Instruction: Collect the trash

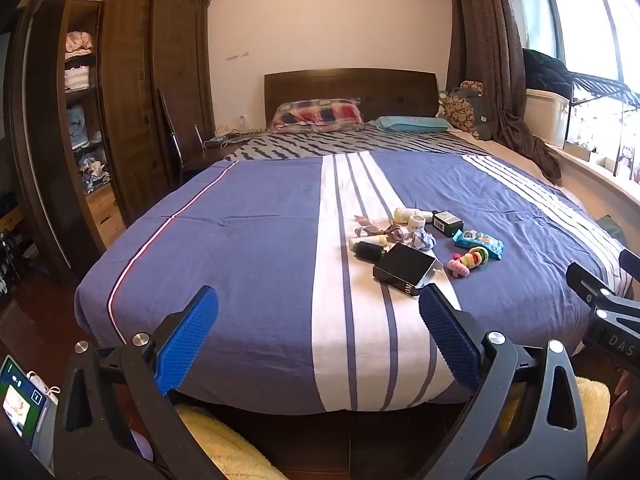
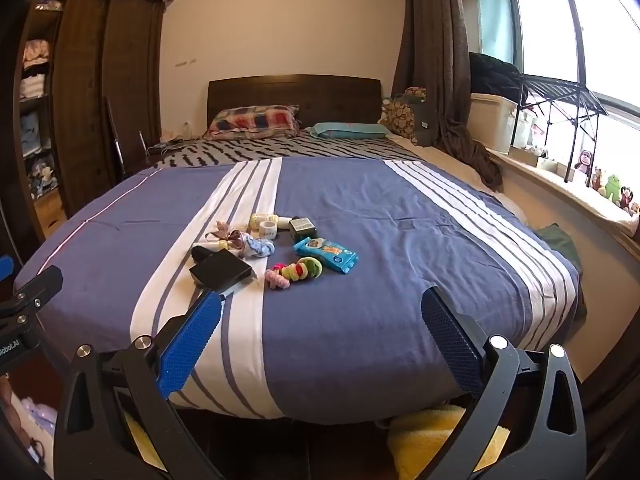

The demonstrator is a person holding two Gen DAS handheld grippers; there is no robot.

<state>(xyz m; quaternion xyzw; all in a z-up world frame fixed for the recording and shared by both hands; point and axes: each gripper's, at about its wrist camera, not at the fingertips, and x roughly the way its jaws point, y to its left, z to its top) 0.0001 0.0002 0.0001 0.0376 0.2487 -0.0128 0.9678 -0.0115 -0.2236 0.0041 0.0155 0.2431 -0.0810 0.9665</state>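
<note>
A cluster of small items lies on the blue striped bedspread (image 1: 256, 240): a black box (image 1: 404, 270), a blue wipes packet (image 1: 478, 243), coloured hair ties (image 1: 468, 260), a crumpled blue scrap (image 1: 424, 241), a ribbon (image 1: 374, 230), small bottles (image 1: 408, 214), a tape roll (image 1: 418, 223) and a dark green box (image 1: 447, 222). My left gripper (image 1: 318, 300) stands open short of the bed's foot, nothing between its blue pads. In the right wrist view the same black box (image 2: 222, 268), wipes packet (image 2: 326, 255) and hair ties (image 2: 296, 272) lie ahead of my open, empty right gripper (image 2: 320, 300).
A dark wooden wardrobe (image 1: 132, 92) with open shelves stands left. Pillows (image 1: 316, 114) and headboard are at the far end. A window sill (image 2: 560, 184) with toys, a bin and a rack runs along the right. Yellow fluffy cloth (image 2: 432, 440) lies below, by the bed's foot.
</note>
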